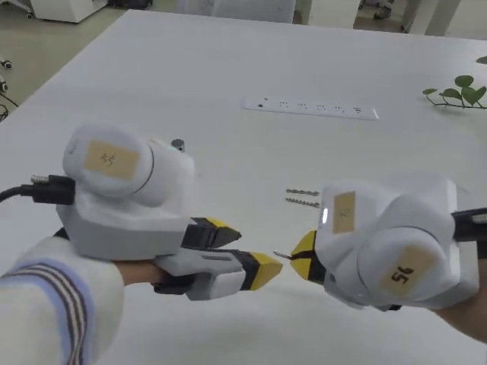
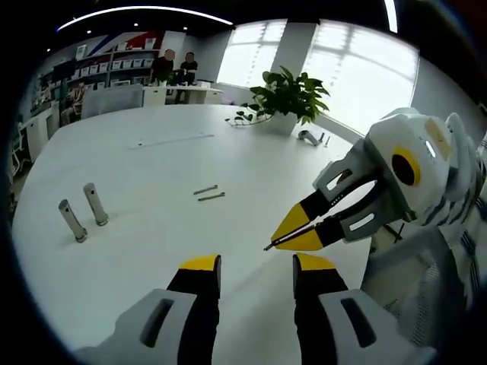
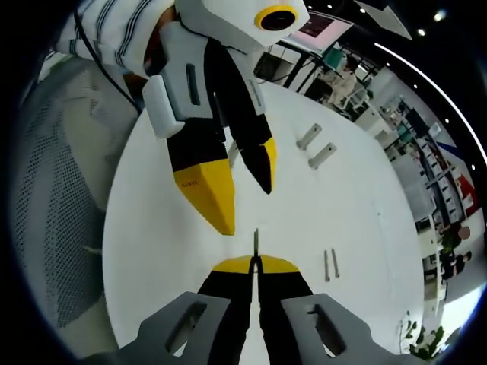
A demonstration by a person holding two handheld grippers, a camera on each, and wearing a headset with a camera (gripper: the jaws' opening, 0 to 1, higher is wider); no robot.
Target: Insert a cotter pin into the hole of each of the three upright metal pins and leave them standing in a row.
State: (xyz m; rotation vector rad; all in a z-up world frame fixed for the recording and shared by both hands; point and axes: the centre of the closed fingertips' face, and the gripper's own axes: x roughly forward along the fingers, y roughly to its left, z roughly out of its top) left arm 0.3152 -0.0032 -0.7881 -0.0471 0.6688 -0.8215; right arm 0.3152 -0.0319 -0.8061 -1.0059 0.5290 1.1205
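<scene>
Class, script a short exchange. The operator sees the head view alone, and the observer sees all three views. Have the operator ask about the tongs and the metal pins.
Operator: Are the right tongs closed on something?
Observer: Yes. The right gripper view shows them shut on a cotter pin, its tip poking out ahead.
Operator: I see one metal pin beyond the left tongs. Any more?
Observer: The left gripper view shows two metal pins upright, side by side and not touching.
</scene>
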